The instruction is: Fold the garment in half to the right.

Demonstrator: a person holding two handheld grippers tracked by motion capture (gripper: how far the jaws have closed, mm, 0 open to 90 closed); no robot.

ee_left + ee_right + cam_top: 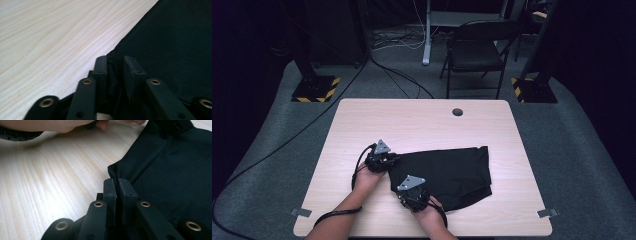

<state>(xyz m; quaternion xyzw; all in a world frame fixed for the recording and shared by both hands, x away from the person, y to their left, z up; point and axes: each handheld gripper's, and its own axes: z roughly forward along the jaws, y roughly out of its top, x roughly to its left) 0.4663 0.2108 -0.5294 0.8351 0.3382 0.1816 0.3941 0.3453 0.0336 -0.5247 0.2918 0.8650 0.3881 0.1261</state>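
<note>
Both grippers clamped on the black cloth's left edge.
I see the light wood surface [362,120] with the black cloth [452,172] lying flat right of centre. My left gripper [115,65] pinches a bunched fold at the far-left corner; my right gripper [117,187] has its jaws nearly together on the near-left edge.

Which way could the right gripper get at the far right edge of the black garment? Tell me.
Probably not as things stand: the right gripper is shut on the black garment at its near left corner, away from that edge, so it would need to let go first.
</note>
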